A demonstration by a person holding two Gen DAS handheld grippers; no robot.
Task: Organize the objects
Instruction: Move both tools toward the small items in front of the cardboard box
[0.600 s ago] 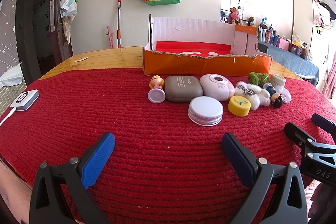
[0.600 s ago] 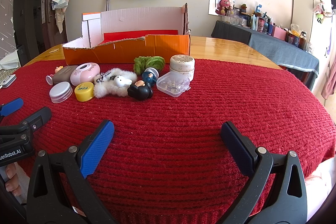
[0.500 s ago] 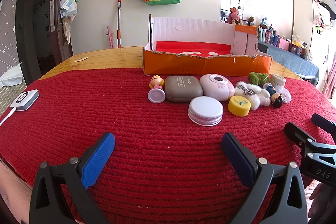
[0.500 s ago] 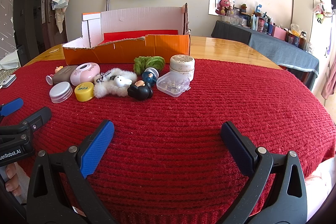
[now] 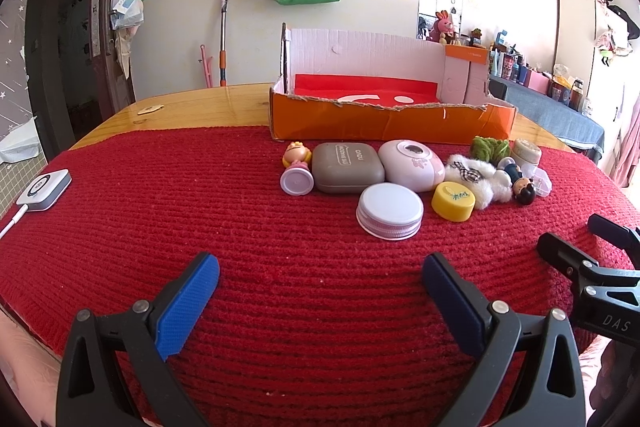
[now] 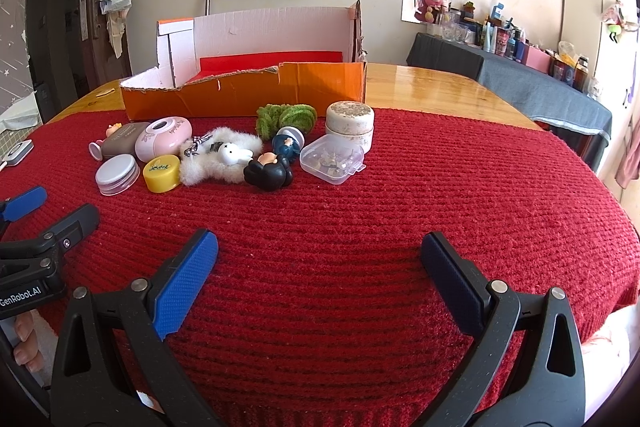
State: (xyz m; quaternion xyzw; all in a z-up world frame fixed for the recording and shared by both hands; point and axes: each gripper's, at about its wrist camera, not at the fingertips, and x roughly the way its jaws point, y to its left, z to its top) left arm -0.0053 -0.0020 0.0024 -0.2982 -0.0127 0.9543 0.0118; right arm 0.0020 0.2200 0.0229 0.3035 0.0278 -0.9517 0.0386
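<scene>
Nothing is shifting between the earlier pictures and these: both grippers are keeping their places and every object is lying where it was.

Left gripper (image 5: 320, 275) is hovering at the bottom of its frame over the red knitted cloth (image 5: 180, 211), jaws spread wide, holding and touching nothing. Right gripper (image 6: 319, 253) is doing likewise at the bottom of its own frame, jaws wide apart and empty.

Small things are sitting in a cluster at the centre of the left view, just below the orange cardboard box (image 5: 384, 125): a pink figurine (image 5: 297, 169), a grey case (image 5: 347, 167), a pink oval case (image 5: 411, 165), a white lid (image 5: 390, 210), a yellow cap (image 5: 454, 201) and a fluffy white plush (image 5: 474, 175). In the right view a clear plastic box (image 6: 333, 161) is touching a cream jar (image 6: 350, 125), right of a black figurine (image 6: 269, 171).
</scene>
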